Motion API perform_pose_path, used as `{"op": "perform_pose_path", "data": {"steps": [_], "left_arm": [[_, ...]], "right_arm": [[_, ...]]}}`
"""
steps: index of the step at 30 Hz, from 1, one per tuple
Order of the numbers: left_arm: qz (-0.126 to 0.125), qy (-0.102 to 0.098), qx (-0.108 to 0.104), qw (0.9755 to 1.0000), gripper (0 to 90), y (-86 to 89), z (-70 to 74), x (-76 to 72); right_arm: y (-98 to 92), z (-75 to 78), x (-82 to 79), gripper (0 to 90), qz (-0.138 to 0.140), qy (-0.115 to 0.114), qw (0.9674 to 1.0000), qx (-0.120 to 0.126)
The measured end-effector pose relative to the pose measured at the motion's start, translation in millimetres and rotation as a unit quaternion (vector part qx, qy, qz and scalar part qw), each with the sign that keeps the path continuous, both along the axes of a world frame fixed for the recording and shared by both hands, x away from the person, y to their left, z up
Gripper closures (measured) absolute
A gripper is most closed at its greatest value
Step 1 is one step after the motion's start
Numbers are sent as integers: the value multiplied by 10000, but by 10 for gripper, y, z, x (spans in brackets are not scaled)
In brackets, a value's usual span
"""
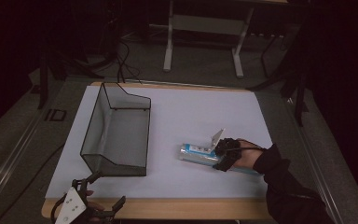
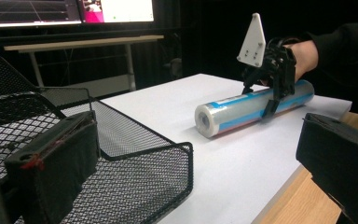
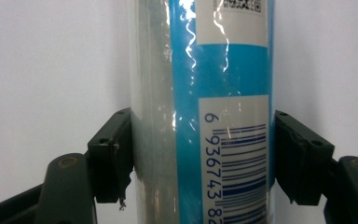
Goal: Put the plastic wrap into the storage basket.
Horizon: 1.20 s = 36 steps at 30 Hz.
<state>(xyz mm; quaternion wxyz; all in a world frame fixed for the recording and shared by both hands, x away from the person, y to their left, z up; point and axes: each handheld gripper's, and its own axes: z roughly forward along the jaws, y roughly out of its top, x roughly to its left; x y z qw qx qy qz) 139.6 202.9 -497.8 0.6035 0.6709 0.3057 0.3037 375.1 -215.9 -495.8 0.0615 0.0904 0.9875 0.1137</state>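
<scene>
Here, noted a roll (image 1: 200, 154) wrapped in clear film with blue bands, lying on its side on the white surface (image 1: 182, 182), right of centre. Barcode label and a small code patch seen on its wrap in the right gripper view. Right gripper (image 1: 224, 156) placed across the roll toward its near-right end; fingers (image 3: 112, 156) closed on the roll, one pad against each side, both touching the film in the right gripper view. Grey three-cornered plate (image 2: 252, 42) seen standing up above that gripper. Hand (image 1: 248, 156) and dark sleeve (image 1: 284, 186) entered from the lower right.

Black wire-mesh basket (image 1: 116, 135) recorded on the left part of the surface, well apart from the roll, tall back wall at its left side, low front rim; mesh floor bare as far as visible. Left gripper (image 1: 103, 192) held at the near-left edge of the surface, just in front of the basket's near corner; fingers (image 2: 56, 163) spread wide apart, gripping nothing. Probably not touching the basket, though dim light in the high view made this hard to confirm.

Beyond the surface: dark floor, legs of a white desk (image 1: 205, 28), lit monitors (image 2: 70, 10) in the left gripper view.
</scene>
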Motion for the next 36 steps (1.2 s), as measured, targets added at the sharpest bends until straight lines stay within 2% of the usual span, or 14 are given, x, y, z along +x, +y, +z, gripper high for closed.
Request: {"op": "perform_pose_path", "data": {"steps": [2, 6, 10, 17, 23, 24, 28, 29, 32, 34, 36], "left_arm": [[3, 7, 20, 10000, 1, -2, -1, 2], [-4, -16, 66, 10000, 1, -17, -1, -1], [15, 2, 61, 10000, 1, -9, -3, 3], [23, -1, 70, 10000, 1, -15, -3, 6], [33, -13, 62, 10000, 1, -20, -2, 7], [33, -15, 59, 10000, 1, -20, -2, 7], [40, -14, 48, 10000, 1, -18, -1, 9], [40, -15, 45, 10000, 1, -17, 0, 10], [40, -16, 57, 10000, 1, -16, 0, 12], [44, -34, 58, 10000, 1, -20, 0, 15], [44, -37, 61, 10000, 1, -22, 2, 17]], "right_arm": [[-11, -3, -2, 307, -12, 7, 10000, 40], [13, 6, -5, 313, -1, -12, 10000, -59], [16, 9, -30, 317, -36, -149, 9999, -42], [-37, 15, 2, 318, -181, -95, 9996, 186], [-70, 149, 27, 319, -433, -126, 9979, 458], [-79, 182, 28, 319, -506, -214, 9969, 562], [-104, 303, 48, 320, -683, -219, 9939, 835], [-116, 406, 78, 320, -815, -72, 9914, 1020], [-112, 515, 92, 320, -996, 27, 9874, 1226], [-92, 574, 95, 320, -1072, -95, 9861, 1266], [-80, 594, 117, 320, -1212, -239, 9832, 1342]]}}
